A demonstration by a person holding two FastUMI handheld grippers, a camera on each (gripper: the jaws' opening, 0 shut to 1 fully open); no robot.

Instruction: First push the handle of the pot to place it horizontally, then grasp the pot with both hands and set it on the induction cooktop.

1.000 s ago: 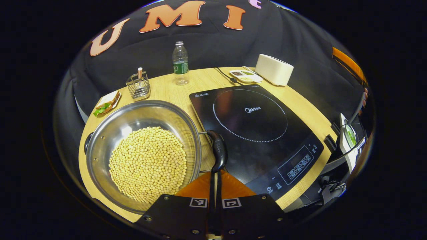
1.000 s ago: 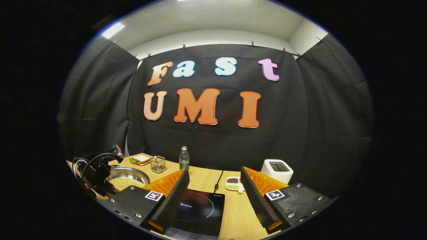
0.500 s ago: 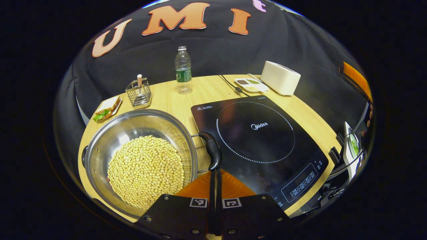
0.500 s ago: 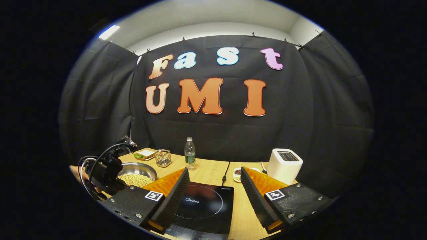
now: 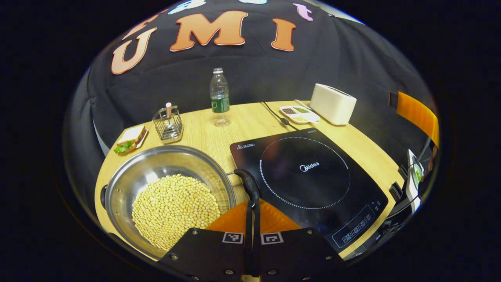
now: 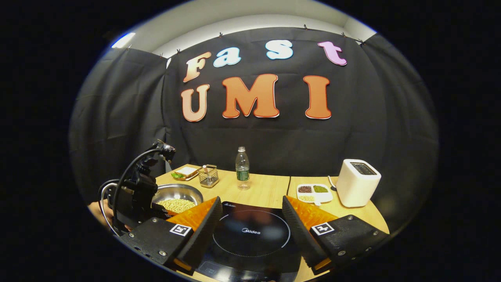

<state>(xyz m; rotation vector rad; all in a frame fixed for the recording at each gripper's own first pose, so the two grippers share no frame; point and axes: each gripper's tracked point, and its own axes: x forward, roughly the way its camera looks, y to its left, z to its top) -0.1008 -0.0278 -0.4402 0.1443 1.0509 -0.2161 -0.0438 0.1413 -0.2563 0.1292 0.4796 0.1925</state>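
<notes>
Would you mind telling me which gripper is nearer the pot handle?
Left. The left gripper, fingers together, sits right at the pot handle. The right gripper hangs open above the cooktop, off to the pot's side.

Pot and cooktop
Steel pot [image 5: 168, 188] of beans sat just left of black induction cooktop [image 5: 309, 180], handle [image 5: 250, 186] overlapping its edge.

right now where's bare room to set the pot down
The induction cooktop top is bare. So is the table strip between water bottle and cooktop. Crowded: the back left by the wire holder and sandwich, back right by the toaster.
</notes>
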